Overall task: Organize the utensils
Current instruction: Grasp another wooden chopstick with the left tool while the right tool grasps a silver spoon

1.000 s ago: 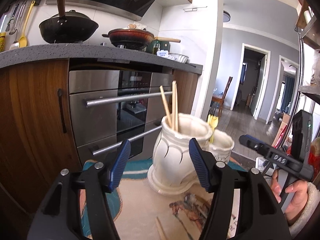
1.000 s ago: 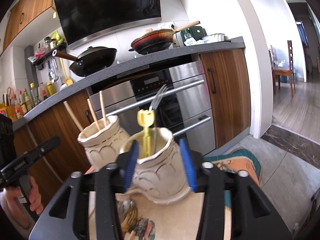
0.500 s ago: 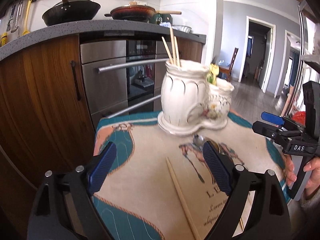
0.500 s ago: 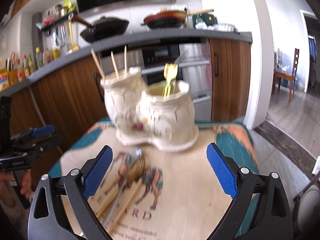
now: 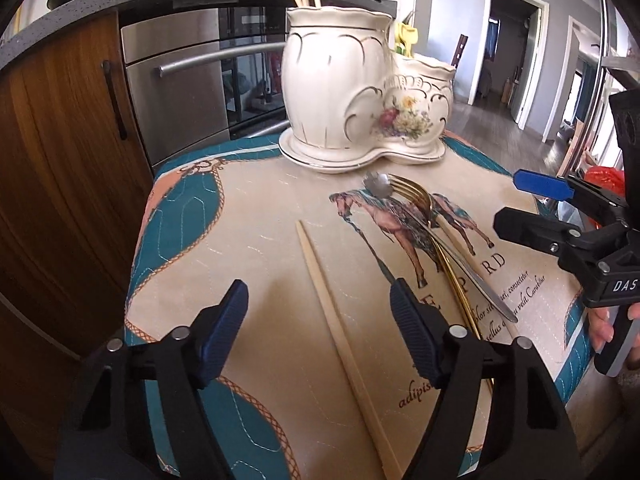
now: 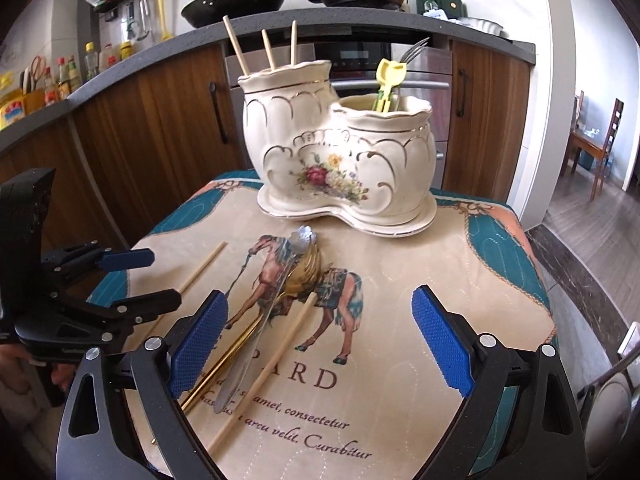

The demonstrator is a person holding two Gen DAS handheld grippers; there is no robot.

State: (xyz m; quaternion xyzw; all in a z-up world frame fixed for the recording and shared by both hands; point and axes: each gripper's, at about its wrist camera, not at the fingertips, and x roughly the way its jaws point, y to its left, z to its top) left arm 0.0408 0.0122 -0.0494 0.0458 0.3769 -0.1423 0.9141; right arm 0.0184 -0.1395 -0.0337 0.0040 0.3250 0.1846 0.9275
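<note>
Left wrist view: my left gripper (image 5: 316,330) is closing, empty, over the chopstick (image 5: 340,336); next I pinch it.

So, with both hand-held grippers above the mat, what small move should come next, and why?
Probably lower the left hand-held gripper onto the lone chopstick and finish closing. Its jaws are closing, the stick lies between them on the mat, still untouched. Three chopsticks already stand in the taller pot, so it likely belongs there.
</note>
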